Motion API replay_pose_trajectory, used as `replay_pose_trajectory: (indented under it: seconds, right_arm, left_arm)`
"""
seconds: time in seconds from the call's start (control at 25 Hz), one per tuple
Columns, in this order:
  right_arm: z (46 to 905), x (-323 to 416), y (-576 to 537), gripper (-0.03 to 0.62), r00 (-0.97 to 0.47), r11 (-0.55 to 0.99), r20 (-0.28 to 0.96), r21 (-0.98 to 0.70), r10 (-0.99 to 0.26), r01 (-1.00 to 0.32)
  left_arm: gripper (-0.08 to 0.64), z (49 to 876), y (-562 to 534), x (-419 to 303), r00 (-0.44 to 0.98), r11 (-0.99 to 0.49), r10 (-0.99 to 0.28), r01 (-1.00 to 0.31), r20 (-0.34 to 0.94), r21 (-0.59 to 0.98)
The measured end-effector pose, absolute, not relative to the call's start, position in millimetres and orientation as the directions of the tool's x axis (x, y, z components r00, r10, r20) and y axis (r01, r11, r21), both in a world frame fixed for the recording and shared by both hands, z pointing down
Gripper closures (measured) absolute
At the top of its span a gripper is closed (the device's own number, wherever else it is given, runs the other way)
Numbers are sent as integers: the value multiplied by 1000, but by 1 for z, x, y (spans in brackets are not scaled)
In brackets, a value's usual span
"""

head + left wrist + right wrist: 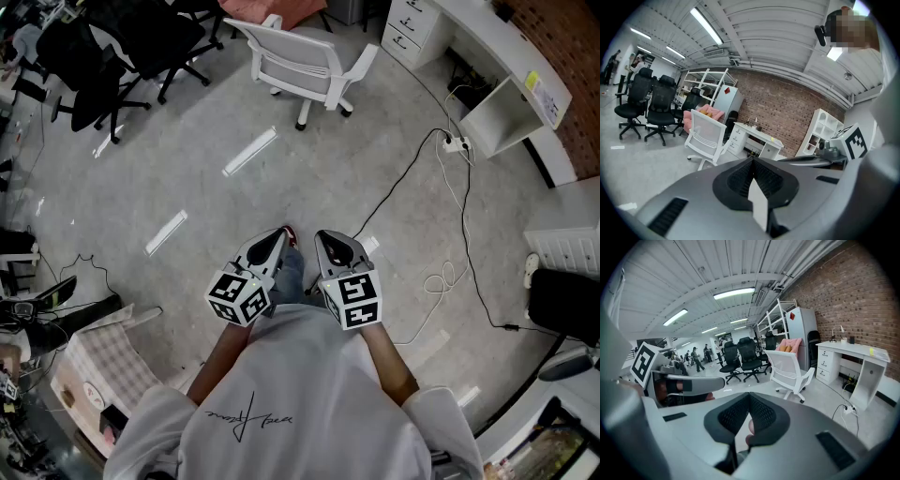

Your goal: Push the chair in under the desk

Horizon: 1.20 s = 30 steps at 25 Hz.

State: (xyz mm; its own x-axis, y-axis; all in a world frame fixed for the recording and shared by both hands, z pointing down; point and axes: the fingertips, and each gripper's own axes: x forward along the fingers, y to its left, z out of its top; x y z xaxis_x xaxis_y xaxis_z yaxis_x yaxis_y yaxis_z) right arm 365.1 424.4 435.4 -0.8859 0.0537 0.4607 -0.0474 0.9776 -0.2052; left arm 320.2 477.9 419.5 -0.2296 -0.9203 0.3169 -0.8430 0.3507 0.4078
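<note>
The chair (305, 58) at the top of the head view was white, with a fine mesh back. The worktop (511, 52) at upper right was white too, beside a red-brown brick wall (574, 56). Office chairs (103, 47) at upper left were black. The floor (281, 178) was pale speckled grey. The left tongs (281, 232) and right tongs (322, 234) were grey with black hatched pads (738, 180), and their cubes (239, 296) bore black-and-white squares. The shirt (300, 394) was white with dark script. A bag (98, 361) at lower left was beige check.
</note>
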Motion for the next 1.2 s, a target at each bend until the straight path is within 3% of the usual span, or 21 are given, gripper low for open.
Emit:
replay_pose_trajectory:
  seconds: [0.88, 1.2]
  right_arm:
    - [420, 176, 418, 565, -879, 973, 472, -225, 67, -46]
    - [403, 137, 427, 565, -888, 986, 460, -158, 29, -50]
  left_arm:
    - [555, 397, 469, 126, -222, 335, -919, -875, 327, 348]
    - [555, 384, 470, 79, -258, 331, -914, -920, 312, 210]
